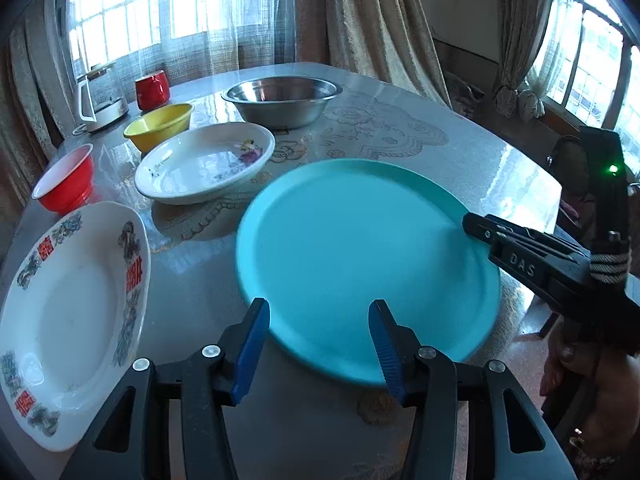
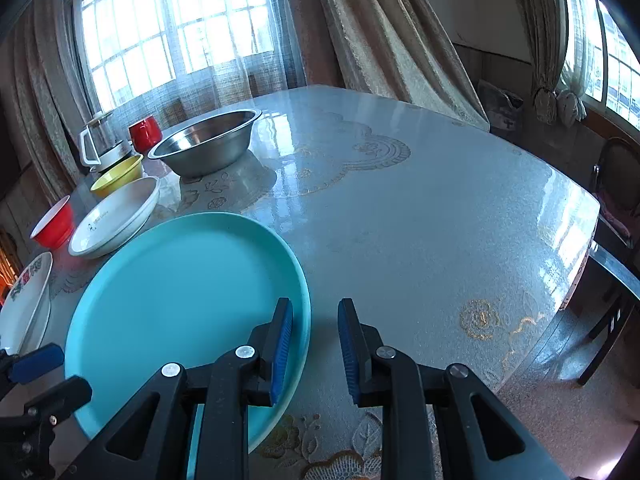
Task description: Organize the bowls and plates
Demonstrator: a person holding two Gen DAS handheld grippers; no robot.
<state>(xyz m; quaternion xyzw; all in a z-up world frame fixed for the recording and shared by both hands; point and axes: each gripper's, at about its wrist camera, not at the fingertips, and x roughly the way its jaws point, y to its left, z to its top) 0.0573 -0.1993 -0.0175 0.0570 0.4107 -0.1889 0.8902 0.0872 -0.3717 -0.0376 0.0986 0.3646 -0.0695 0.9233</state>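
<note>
A large teal plate (image 1: pixel 360 256) lies on the table, also in the right wrist view (image 2: pixel 180 300). My left gripper (image 1: pixel 318 344) is open at the plate's near edge, holding nothing. My right gripper (image 2: pixel 314 344) is open, its jaws straddling the plate's right rim; it shows from the side in the left wrist view (image 1: pixel 480 230). To the left are a white patterned plate (image 1: pixel 68 312), a white flowered deep plate (image 1: pixel 208 164), a red bowl (image 1: pixel 66 180), a yellow bowl (image 1: pixel 160 124) and a steel bowl (image 1: pixel 282 100).
A red mug (image 1: pixel 152 88) and a glass kettle (image 1: pixel 102 96) stand at the far left. The round table (image 2: pixel 420 220) has a glossy embroidered cover. A chair (image 2: pixel 616 216) stands beyond the right edge. Curtains and windows are behind.
</note>
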